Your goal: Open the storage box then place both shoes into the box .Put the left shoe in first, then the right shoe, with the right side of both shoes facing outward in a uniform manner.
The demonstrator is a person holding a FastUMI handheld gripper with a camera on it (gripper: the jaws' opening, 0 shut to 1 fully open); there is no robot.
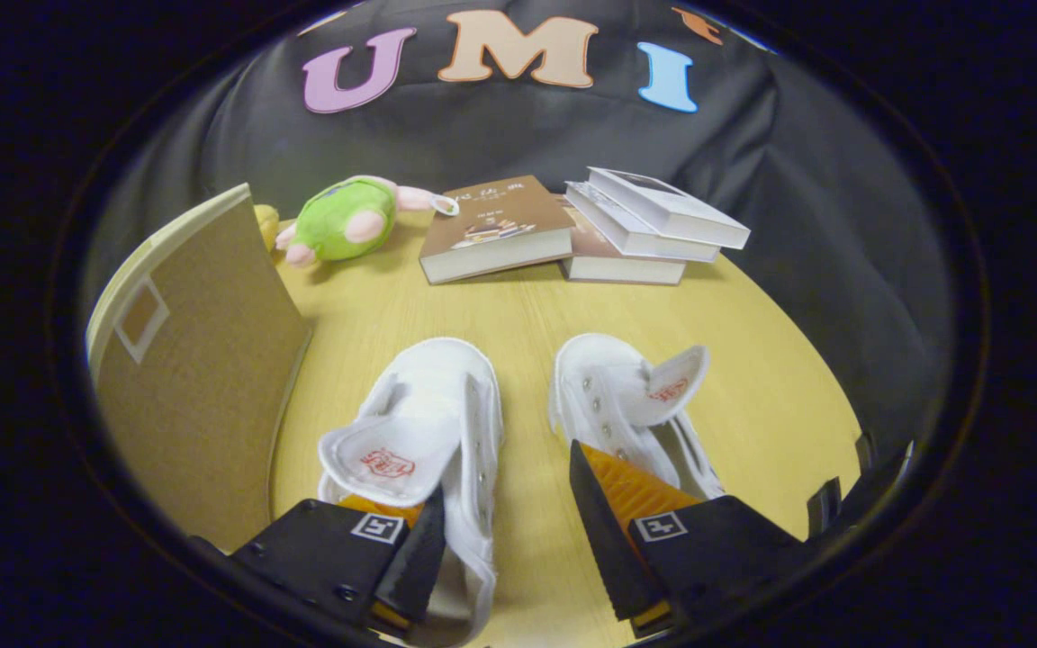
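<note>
Pale yellow wood-grain tabletop runs from the claw out to a dark cloth wall, and its round far edge curves away past the shoes on the right, where a broad strip of bare surface lies free. On the left the room is tighter — a tan fabric storage box with a small square label patch stands upright, its face close beside the left white canvas shoe. Between the shoes and the far clutter there is an open band of tabletop.

At the back lie a green and pink plush toy, a brown-covered book lying flat, and a stack of three books touching its right side.

The claw is spread wide and grips nothing. Its left finger overlaps the heel end of the left shoe, just below the turned-up tongue; its right finger lies over the heel of the right white canvas shoe. Bare tabletop shows in the gap between the fingers — both shoes point away, side by side and apart.
</note>
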